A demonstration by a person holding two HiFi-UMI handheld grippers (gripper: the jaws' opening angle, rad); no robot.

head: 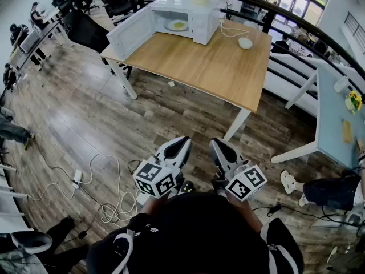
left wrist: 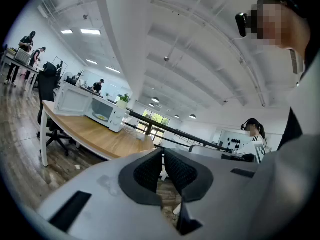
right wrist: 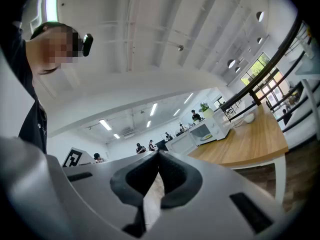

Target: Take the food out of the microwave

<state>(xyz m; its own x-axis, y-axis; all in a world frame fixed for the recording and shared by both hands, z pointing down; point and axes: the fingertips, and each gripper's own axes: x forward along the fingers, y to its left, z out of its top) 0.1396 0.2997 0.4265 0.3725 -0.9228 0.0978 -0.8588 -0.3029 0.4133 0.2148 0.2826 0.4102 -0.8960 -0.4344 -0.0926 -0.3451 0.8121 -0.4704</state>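
While the counter (head: 211,67) stands well apart from the person (head: 199,233), nothing is gripped —
Left tongs (head: 183,142): jaws pressed together, empty.
Right tongs (head: 215,146): jaws together, empty.
Food (head: 178,24): yellow, inside the open-doored microwave (head: 201,23) on the counter's far edge.

Head view overlooks the distant microwave (head: 199,21); gripper views share it.

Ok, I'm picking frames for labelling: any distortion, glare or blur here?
Head view: heavy fisheye, table edges bow, microwave sharp. Left gripper view: dark round vignette, near jaws slightly soft. Right gripper view: same vignette, lamp glares top left.
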